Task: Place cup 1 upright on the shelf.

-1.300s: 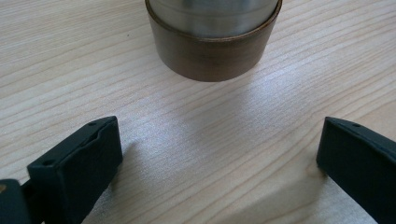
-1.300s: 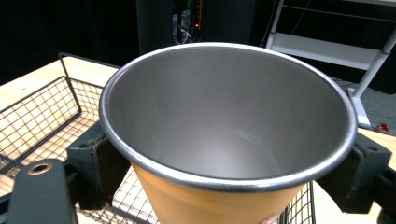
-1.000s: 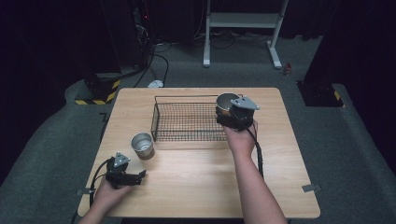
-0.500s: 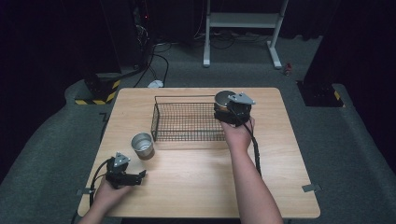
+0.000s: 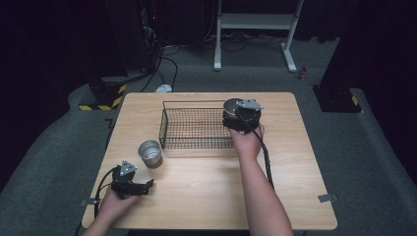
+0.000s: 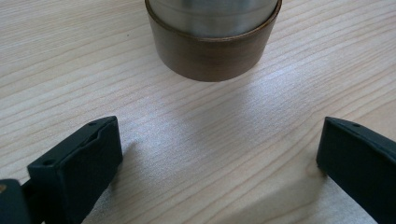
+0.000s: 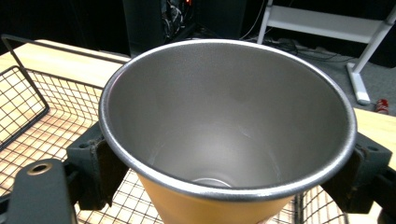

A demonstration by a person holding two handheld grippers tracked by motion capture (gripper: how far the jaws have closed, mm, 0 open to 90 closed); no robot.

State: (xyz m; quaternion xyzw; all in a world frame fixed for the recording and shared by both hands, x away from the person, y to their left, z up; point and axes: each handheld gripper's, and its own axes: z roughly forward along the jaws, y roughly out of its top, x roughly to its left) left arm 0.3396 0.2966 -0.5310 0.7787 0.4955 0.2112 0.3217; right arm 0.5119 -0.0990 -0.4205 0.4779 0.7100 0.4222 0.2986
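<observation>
Here the wooden table (image 5: pixel 206 196) is the largest thing, and it stands on a grey floor in a dark room. On the far half of the table there is a black wire basket (image 5: pixel 196 127), open on top, and its long side runs across the table. Behind the table, on the floor, a white metal frame (image 5: pixel 255 29) is standing.

The right gripper (image 5: pixel 241 120) is over the right end of the basket, held by the person's right hand (image 5: pixel 247 142). Its jaws are closed around a metal cup (image 7: pixel 229 135), one jaw on each side of the cup wall, just under the rim. This cup is upright, silver inside and orange-yellow outside, and in the right gripper view the wire mesh of the basket (image 7: pixel 42 121) is below and beside it. I cannot tell if the cup touches the bottom of the basket.

A second cup (image 5: pixel 150 153), silver with a brown band at its base, stands on the table just in front of the left corner of the basket, apart from it.

The left gripper (image 5: pixel 135 186) is near the front left edge of the table, in the person's left hand (image 5: pixel 114 201). Its jaws are wide apart and hold nothing. In the left gripper view the second cup (image 6: pixel 212 39) is ahead of the jaws, not between them, and bare wood lies in the gap.
</observation>
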